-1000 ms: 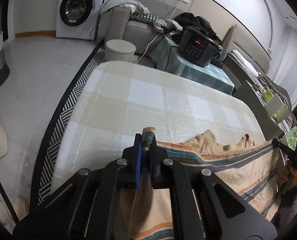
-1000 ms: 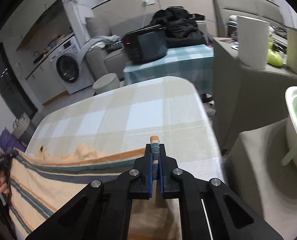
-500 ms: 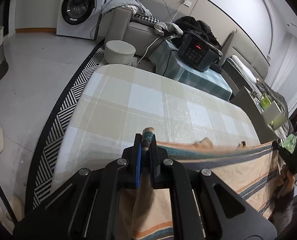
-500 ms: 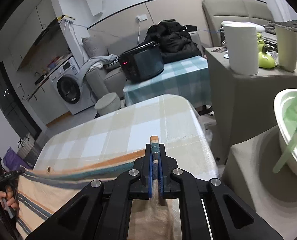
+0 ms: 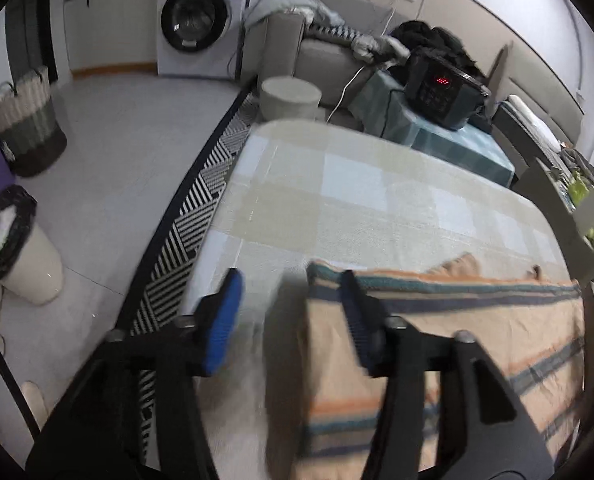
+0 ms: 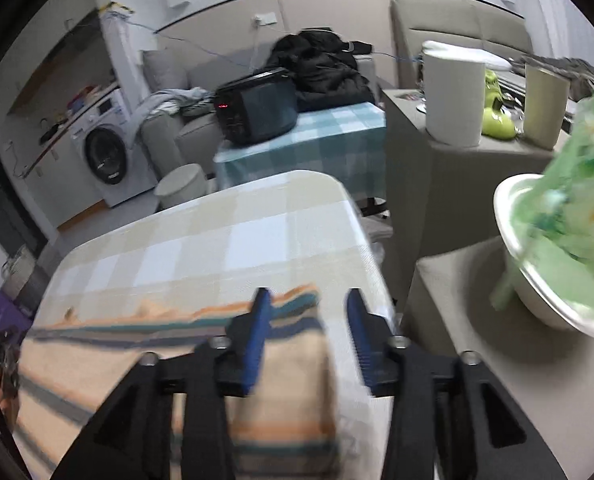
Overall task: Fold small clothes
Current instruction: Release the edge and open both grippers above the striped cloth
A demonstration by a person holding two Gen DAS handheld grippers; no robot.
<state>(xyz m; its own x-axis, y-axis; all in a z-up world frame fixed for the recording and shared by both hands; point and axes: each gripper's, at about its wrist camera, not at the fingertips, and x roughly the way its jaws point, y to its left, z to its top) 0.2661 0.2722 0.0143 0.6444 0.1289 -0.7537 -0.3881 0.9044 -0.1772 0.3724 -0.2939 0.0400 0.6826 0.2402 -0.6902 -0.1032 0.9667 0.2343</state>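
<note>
A peach garment with teal, navy and orange stripes (image 5: 449,328) lies flat on the table's near half. It also shows in the right wrist view (image 6: 145,344). My left gripper (image 5: 293,312) is open over the garment's left corner, its right finger above the cloth, its left finger over bare tablecloth. My right gripper (image 6: 309,320) is open over the garment's right corner, its left finger above the cloth. Neither gripper holds anything. Both views are motion-blurred.
The table wears a beige and white checked cloth (image 5: 361,184). A striped rug (image 5: 193,216) and a bin (image 5: 17,248) lie to the left. A bowl of green cloth (image 6: 557,256) stands to the right. A black appliance (image 5: 441,88) stands on a stand behind.
Both grippers have opened and let go of the garment's corners. The garment, held stretched above the table before, now lies flat on it.
</note>
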